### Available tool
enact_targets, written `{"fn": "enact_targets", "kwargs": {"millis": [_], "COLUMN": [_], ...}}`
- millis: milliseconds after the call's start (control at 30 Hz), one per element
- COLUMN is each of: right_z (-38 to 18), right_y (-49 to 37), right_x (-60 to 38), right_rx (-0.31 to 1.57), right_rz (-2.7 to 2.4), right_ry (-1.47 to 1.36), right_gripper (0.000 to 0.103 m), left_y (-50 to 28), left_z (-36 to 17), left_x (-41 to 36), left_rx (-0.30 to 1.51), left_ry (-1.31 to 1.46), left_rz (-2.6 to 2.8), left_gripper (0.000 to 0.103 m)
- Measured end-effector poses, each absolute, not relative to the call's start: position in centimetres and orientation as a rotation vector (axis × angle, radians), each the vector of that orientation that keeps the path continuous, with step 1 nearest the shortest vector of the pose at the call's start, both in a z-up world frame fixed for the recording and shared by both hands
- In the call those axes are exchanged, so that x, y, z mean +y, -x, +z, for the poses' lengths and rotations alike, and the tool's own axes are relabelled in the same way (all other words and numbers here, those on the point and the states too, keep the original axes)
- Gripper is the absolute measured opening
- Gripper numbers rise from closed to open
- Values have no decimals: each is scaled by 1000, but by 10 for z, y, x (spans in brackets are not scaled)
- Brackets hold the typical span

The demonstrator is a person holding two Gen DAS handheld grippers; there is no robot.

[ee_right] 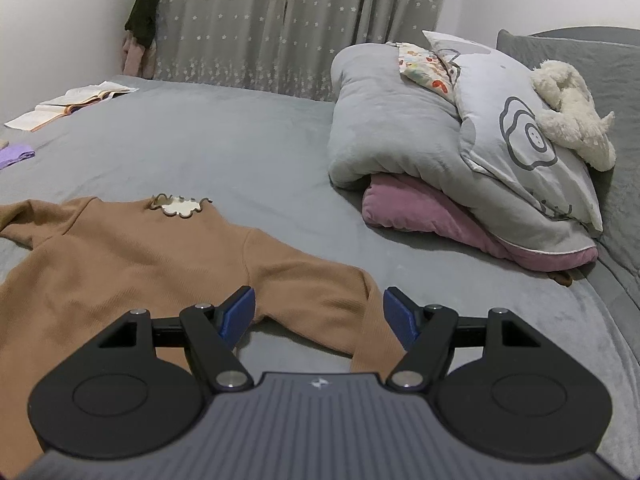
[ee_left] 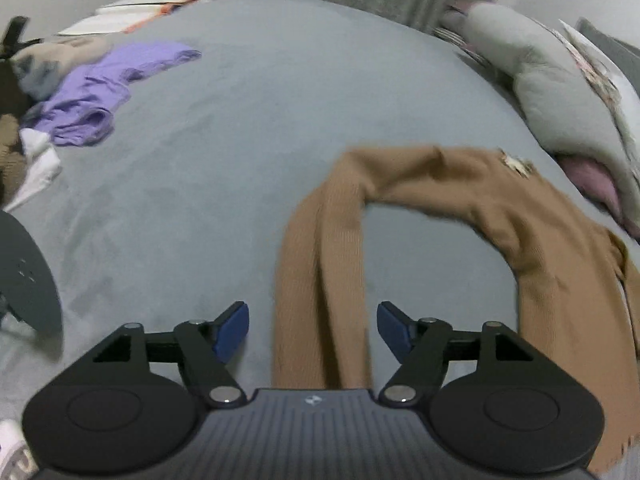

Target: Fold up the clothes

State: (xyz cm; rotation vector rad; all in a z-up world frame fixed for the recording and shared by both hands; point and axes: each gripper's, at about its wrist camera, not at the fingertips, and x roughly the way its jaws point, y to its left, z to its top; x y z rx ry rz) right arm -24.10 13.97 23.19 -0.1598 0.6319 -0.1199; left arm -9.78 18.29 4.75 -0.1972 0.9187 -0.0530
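A tan long-sleeved top (ee_right: pixel 132 264) with a frilled cream collar (ee_right: pixel 178 205) lies spread on the grey bed (ee_right: pixel 240 152). My right gripper (ee_right: pixel 319 316) is open and empty, just above the top's right sleeve (ee_right: pixel 320 284), which bends back under it. In the left wrist view the top (ee_left: pixel 532 232) lies to the right, and its other sleeve (ee_left: pixel 320 280) runs down between the open fingers of my left gripper (ee_left: pixel 313 330), which holds nothing.
A purple garment (ee_left: pixel 100 88) and a pile of other clothes (ee_left: pixel 24 120) lie at the far left of the bed. Open books (ee_right: pixel 68 104) lie at the far edge. A rolled grey and pink duvet (ee_right: pixel 404 152), a pillow (ee_right: pixel 520 136) and a plush toy (ee_right: pixel 568 112) sit on the right.
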Motion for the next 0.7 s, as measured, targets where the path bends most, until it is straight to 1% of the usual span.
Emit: {"fn": "enact_targets", "kwargs": {"millis": [133, 200, 267, 300, 367, 433, 533, 667, 700], "right_z": [230, 229, 228, 227, 228, 228, 228, 227, 227], "right_y": [241, 241, 241, 240, 241, 241, 240, 240, 240], "right_x": [147, 150, 154, 156, 160, 161, 161, 162, 162], "right_rx": [637, 639, 641, 643, 646, 647, 651, 655, 656], "right_rz": [-107, -101, -94, -92, -90, -88, -86, -83, -82], "right_ry": [180, 190, 200, 207, 213, 214, 217, 219, 220], "right_gripper": [72, 72, 72, 72, 73, 73, 73, 73, 73], "left_y": [108, 113, 116, 118, 120, 124, 132, 131, 129], "left_z": [39, 35, 30, 31, 35, 41, 47, 43, 40], "left_x": [165, 161, 163, 161, 160, 157, 150, 151, 150], "left_rx": [910, 914, 919, 914, 907, 879, 836, 850, 862], "left_ry": [95, 65, 26, 13, 7, -61, -190, -191, -181], "left_rz": [-87, -95, -94, -95, -92, -54, -10, -55, -64], "left_gripper": [71, 64, 10, 7, 6, 6, 10, 10, 9]}}
